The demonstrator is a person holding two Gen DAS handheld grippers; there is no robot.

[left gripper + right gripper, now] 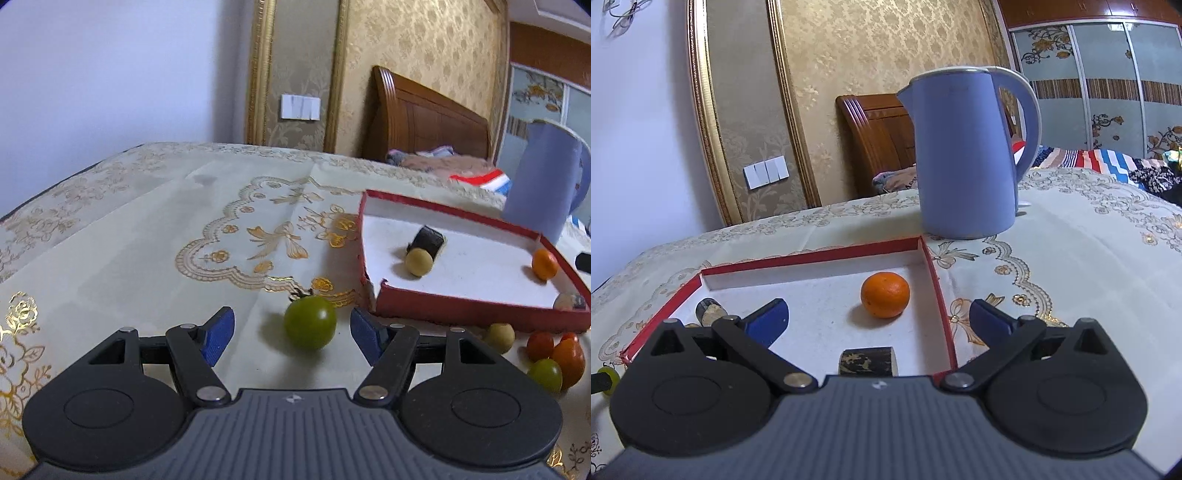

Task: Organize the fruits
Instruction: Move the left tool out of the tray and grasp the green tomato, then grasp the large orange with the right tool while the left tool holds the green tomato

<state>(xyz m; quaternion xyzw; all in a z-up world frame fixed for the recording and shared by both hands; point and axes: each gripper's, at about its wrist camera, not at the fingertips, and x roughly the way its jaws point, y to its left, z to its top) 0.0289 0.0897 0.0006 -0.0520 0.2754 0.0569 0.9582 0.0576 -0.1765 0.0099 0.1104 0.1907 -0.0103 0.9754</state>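
Observation:
A green tomato (pixel 310 322) lies on the tablecloth between the blue pads of my left gripper (pixel 291 332), which is open; neither pad touches it. To its right stands a red box (pixel 480 308) with a white floor, holding a pale yellow fruit (pixel 418 261), a small orange (pixel 545 263) and a dark cylinder (pixel 427 239). Loose fruits lie in front of the box: a pale one (pixel 499 335), red and orange tomatoes (pixel 557 350) and a green one (pixel 546 373). My right gripper (pixel 879 319) hangs open over the box (pixel 938 288), near the orange (pixel 885 294) and a dark cylinder (pixel 867 362).
A blue kettle (pixel 964 155) stands behind the box on the embroidered cloth (pixel 147 236). A second dark cylinder (pixel 706 312) lies at the box's left side. Beyond the table are a wooden headboard (pixel 424 114) and a striped blanket (pixel 1108 162).

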